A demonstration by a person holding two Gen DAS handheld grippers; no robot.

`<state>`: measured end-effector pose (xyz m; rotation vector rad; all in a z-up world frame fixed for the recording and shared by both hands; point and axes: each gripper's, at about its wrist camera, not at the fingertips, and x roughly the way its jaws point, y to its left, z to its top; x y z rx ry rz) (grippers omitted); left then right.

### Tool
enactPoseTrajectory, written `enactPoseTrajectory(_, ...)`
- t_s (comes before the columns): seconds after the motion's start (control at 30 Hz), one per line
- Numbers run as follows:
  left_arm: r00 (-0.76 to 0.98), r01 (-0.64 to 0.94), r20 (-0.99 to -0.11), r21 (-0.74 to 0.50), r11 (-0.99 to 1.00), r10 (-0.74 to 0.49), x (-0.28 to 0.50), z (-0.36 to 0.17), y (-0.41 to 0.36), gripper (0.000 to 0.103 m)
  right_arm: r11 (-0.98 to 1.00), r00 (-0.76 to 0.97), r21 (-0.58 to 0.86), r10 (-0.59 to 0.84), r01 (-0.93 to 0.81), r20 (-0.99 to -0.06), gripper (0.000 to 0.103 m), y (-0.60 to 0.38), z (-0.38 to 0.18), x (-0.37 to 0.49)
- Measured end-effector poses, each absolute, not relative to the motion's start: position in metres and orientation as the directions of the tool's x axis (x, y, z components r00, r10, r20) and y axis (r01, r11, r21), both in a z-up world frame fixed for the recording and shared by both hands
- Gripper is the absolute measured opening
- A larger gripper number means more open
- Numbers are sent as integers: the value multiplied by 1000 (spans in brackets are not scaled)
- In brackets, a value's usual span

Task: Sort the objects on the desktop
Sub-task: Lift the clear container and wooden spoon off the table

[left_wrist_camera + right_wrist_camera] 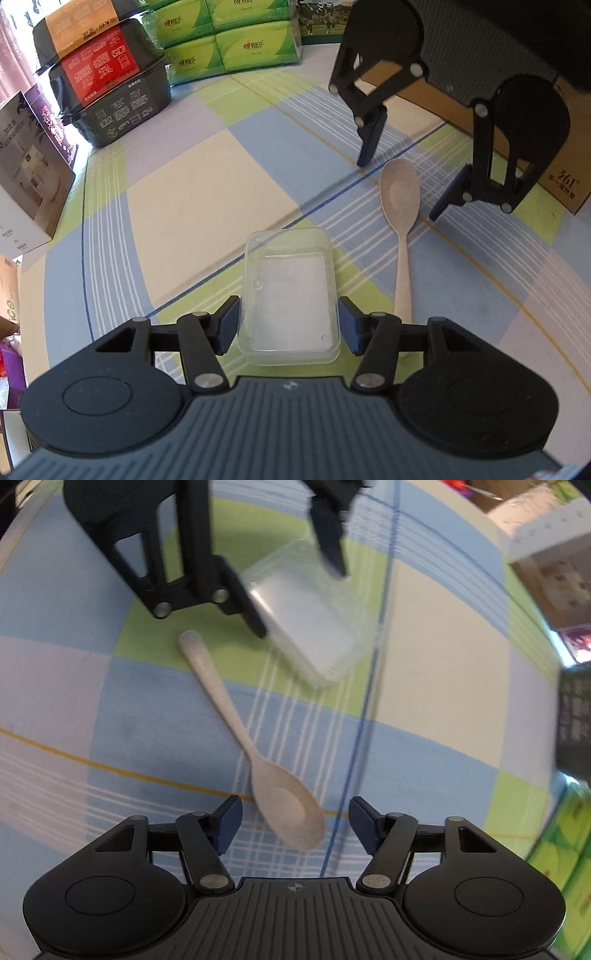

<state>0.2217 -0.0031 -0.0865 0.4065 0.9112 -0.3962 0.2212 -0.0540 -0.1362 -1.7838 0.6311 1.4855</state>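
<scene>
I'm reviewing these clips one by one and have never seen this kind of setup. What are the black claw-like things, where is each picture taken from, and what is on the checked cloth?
The black claws are two hand-held grippers, each with two blue-padded fingers; a person carries one in each hand. Each picture comes from a wide-angle camera on one gripper, looking forward along its fingers, so each view also shows the other gripper opposite.

In the left wrist view, the left gripper is open, its pads on either side of a clear plastic box, very close; whether they already touch it I cannot tell. In the right wrist view, the right gripper is open above the bowl of a beige spoon, not holding it.

Both things lie on the checked tablecloth. Tissue packs and stacked boxes stand at the far edge.
</scene>
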Motion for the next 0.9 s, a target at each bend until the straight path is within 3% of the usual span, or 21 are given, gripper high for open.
enactPoseTrajectory(0.13,554,483,-816,151,862,-167,224,-87,-2,51,-635,212,-202,62,-745,-975,51,-54,-140,224)
enactPoseTrajectory(0.2,553,475,-816,141,869,-170,225,-87,0,51,-616,190,-178,46,-767,-981,44,-55,-139,228)
enactPoseTrajectory(0.3,554,457,-815,129,880,-168,223,-85,2,51,-566,170,-147,12,-811,-985,22,-57,-139,231)
enactPoseTrajectory(0.33,554,448,-816,124,885,-166,222,-85,4,51,-552,168,-141,2,-822,-986,9,-59,-140,231)
enactPoseTrajectory(0.37,555,437,-815,118,892,-164,221,-83,5,51,-539,175,-146,-3,-829,-984,7,-61,-141,230)
enactPoseTrajectory(0.67,567,349,-812,84,934,-139,192,-65,13,51,-224,66,-62,-13,-973,-998,7,-95,-131,218)
enactPoseTrajectory(0.9,568,256,-814,36,966,-120,150,-54,15,51,273,-31,67,134,-960,-991,7,-144,-112,208)
